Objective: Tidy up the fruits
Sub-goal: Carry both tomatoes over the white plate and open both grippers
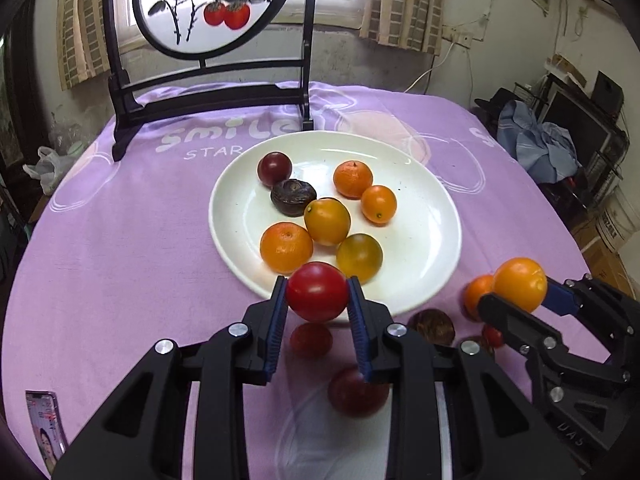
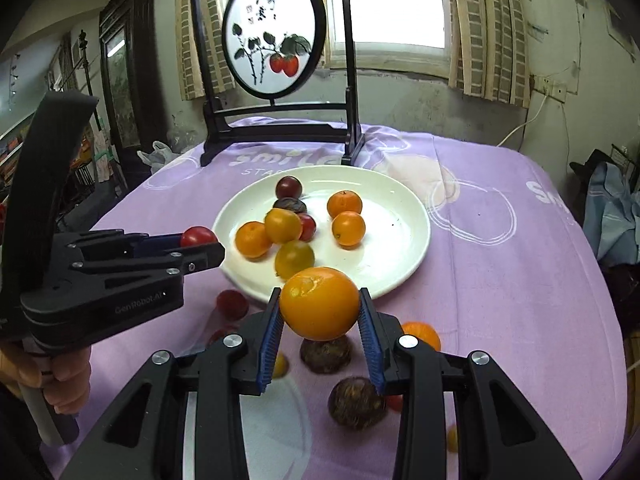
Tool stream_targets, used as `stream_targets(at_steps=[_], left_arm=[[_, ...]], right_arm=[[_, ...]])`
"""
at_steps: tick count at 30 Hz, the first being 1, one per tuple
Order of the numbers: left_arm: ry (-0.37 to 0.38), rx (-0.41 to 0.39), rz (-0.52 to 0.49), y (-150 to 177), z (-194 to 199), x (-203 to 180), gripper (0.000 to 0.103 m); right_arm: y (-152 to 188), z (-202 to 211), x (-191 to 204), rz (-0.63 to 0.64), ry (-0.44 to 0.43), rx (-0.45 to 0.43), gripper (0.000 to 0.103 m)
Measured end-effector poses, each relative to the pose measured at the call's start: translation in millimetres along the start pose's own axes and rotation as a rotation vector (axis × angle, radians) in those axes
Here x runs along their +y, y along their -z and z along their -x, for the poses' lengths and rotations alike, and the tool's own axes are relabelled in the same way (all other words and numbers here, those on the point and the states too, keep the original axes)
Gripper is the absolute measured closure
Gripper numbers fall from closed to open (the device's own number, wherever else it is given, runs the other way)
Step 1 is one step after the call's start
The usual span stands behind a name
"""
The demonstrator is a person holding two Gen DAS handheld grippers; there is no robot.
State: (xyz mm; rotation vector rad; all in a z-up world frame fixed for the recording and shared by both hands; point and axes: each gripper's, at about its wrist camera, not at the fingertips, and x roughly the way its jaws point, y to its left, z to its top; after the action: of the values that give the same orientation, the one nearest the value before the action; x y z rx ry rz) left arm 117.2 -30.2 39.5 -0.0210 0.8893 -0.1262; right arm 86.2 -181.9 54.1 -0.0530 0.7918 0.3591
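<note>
Left gripper [image 1: 317, 298]: jaws clamped on red tomato [image 1: 317, 291], lower centre of frame, just at near rim of white plate [image 1: 432, 240].
Right gripper [image 2: 320, 312]: jaws clamped on orange fruit [image 2: 319, 303], lower centre, before plate rim.
Plate: seven fruits, mid-frame.
Purple tablecloth [image 1: 120, 240]: loose fruits beneath grippers.
Painted screen [image 1: 208, 4]: upper left.

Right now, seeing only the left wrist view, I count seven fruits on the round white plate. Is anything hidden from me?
Observer: Yes. A small red tomato lies on the round white plate, tucked behind the yellow-orange tomato. That makes eight.
Reviewer: Is the right gripper's fruit held on both sides?
Observer: Yes. The right gripper has a blue ribbed pad against each side of the round orange fruit.
</note>
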Motion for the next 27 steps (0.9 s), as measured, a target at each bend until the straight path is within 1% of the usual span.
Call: stream_targets(at_steps=[7,11,12,14,15,16,21,23,25,27], left_arm=[[-0.011,0.036,0.001,-16.1,-39.6,-4.3,0.074],[-0.019,0.048,0.004,-22.7,-55.5,-6.7,0.074],[-0.021,0.038,0.002,-24.3,-57.2,-7.2,0.073],[-0.03,0.014,-0.007,-27.1,-55.8,-10.7,0.062],[-0.036,0.008,-0.008,-28.5,-55.5,-11.5,0.053],[-0.045,0.001,-0.001,-29.7,-55.1,-11.2,0.049],[-0.041,-0.013,0.014,-30.7,-45.5,-8.9,0.049],[-0.043,-0.022,0.015,-28.8,-39.1,-9.0,0.047],[-0.045,-0.029,0.016,-26.5,-31.5,-9.1,0.041],[-0.049,-0.038,0.018,-22.9,-23.6,-8.4,0.037]], right_arm=[[-12.8,-46.7,-8.5,0.025,0.024,0.068,0.066],[-17.0,-65.1,-10.7,0.03,0.03,0.093,0.066],[-17.4,-68.4,-11.4,0.028,0.026,0.099,0.065],[-17.8,-72.9,-12.7,0.022,0.018,0.107,0.06],[-17.5,-73.0,-13.1,0.022,0.03,0.102,0.055],[-17.2,-72.6,-13.0,0.022,0.04,0.101,0.052],[-13.1,-60.8,-14.2,0.022,0.039,0.091,0.052],[-10.3,-53.1,-14.8,0.024,0.045,0.085,0.051],[-7.0,-45.4,-16.2,0.019,0.046,0.08,0.048],[-2.0,-35.9,-17.4,0.011,0.051,0.076,0.046]])
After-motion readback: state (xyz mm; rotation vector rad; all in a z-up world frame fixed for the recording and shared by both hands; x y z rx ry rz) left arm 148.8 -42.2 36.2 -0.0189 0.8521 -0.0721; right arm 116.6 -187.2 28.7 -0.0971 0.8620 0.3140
